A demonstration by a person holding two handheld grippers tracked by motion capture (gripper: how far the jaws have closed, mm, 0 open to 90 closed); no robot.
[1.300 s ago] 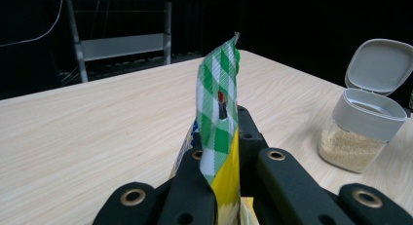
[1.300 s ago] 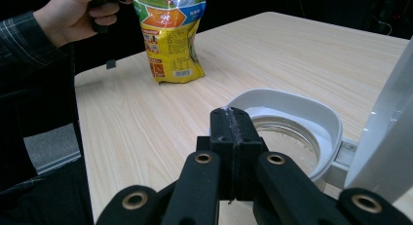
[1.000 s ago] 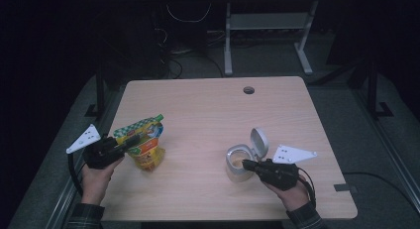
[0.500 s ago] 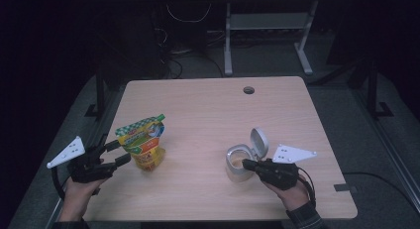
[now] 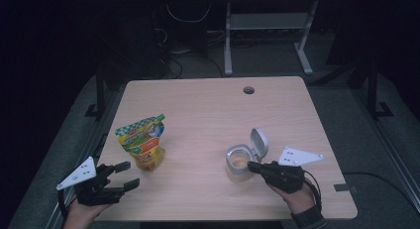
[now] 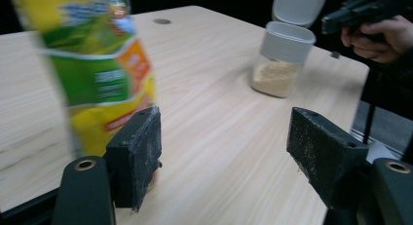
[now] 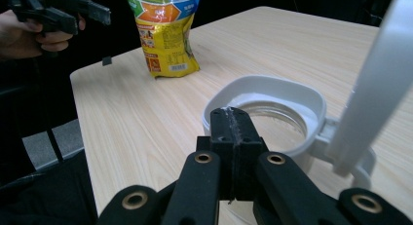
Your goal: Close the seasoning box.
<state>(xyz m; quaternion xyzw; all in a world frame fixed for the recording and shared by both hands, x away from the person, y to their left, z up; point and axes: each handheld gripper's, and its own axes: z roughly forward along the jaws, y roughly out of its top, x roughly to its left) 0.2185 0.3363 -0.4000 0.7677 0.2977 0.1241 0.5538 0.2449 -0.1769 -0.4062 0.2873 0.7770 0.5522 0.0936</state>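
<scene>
The yellow-and-green printed foil snack pouch (image 5: 142, 148) stands upright at the left of the light wooden surface (image 5: 208, 110), just off the left gripper (image 5: 124, 175), whose jaws have just been opening and gape wide, empty. The pouch looks light, soft and crinkly; grip its flat upper seam. The right gripper (image 5: 251, 165), jaws shut, touches the rim of the clear plastic flip-lid jar (image 5: 238, 162).

I see my left gripper (image 5: 121, 177) gaping off the tabletop's (image 5: 208, 115) left front corner; my right gripper (image 5: 251, 166), jaws together, touches the jar (image 5: 237, 162).
</scene>
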